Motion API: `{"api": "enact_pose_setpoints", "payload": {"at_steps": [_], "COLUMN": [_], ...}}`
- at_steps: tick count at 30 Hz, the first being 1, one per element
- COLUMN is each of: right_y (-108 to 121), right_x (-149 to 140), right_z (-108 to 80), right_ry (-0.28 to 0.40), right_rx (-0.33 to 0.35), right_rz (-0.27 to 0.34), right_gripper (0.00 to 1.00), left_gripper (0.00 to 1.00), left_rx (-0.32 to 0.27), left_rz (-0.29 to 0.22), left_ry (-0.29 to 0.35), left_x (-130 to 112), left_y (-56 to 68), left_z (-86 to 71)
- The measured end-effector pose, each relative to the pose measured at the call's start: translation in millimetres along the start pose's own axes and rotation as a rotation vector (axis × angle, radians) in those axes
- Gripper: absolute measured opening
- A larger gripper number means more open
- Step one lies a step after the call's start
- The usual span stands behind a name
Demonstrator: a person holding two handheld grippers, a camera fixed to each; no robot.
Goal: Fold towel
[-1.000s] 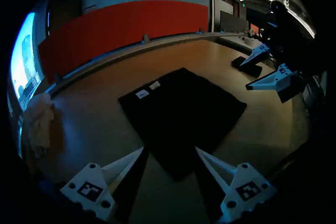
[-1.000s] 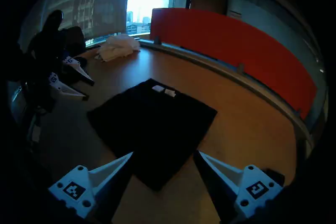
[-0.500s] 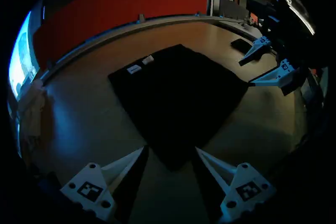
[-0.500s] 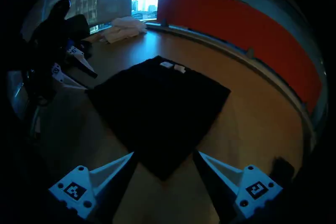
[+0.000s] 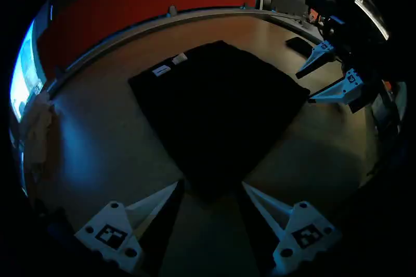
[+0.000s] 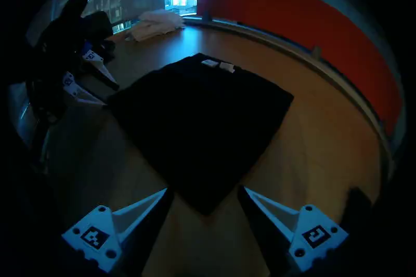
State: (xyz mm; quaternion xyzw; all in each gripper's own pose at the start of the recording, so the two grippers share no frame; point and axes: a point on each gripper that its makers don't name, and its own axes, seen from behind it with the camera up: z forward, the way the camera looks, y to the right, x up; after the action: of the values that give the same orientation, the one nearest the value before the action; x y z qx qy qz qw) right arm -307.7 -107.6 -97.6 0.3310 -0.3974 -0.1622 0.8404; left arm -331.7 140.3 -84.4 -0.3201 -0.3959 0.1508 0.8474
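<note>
Left tool (image 5: 210, 184) and right tool (image 6: 203, 189) neared the towel (image 5: 218, 100).

**Left gripper** (image 5: 210, 187): two pale wedge-shaped fingers (image 5: 148, 208), at lower left and lower right of the left gripper view. They taper to points toward centre frame, and their inner faces are black. Each broad base carries one square black-and-white fiducial marker (image 5: 111, 236). Three small round holes (image 5: 113, 205) ring each marker (screws or bare bores, cannot tell).

**Right gripper** (image 6: 204, 189): same build, along the bottom of the right gripper view. White wedges, black inner faces, one marker per finger with a different pattern on each, dark holes at the corners. It also appears at upper right of the left gripper view, with white fingers, black undersides and small markers on a dark housing.
</note>
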Motion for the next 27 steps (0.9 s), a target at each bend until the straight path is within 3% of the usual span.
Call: {"api": "enact_pose_setpoints", "payload": {"at_steps": [16, 27], "right_y": [0.8, -3.9], "right_x": [-7.8, -7.6], "right_z": [4.0, 4.9], "right_ry": [-0.016, -0.017], "right_rx": [0.031, 0.051], "right_rz": [-0.008, -0.012], "right_gripper": [0.84, 0.67], "left_gripper": [0.70, 0.67], "left_rx": [-0.013, -0.015], "left_rz": [0.019, 0.018], "left_ry": [0.003, -0.008], "left_x": [-0.9, -0.9], "left_y": [1.6, 2.4], "left_z": [2.5, 3.1]}}
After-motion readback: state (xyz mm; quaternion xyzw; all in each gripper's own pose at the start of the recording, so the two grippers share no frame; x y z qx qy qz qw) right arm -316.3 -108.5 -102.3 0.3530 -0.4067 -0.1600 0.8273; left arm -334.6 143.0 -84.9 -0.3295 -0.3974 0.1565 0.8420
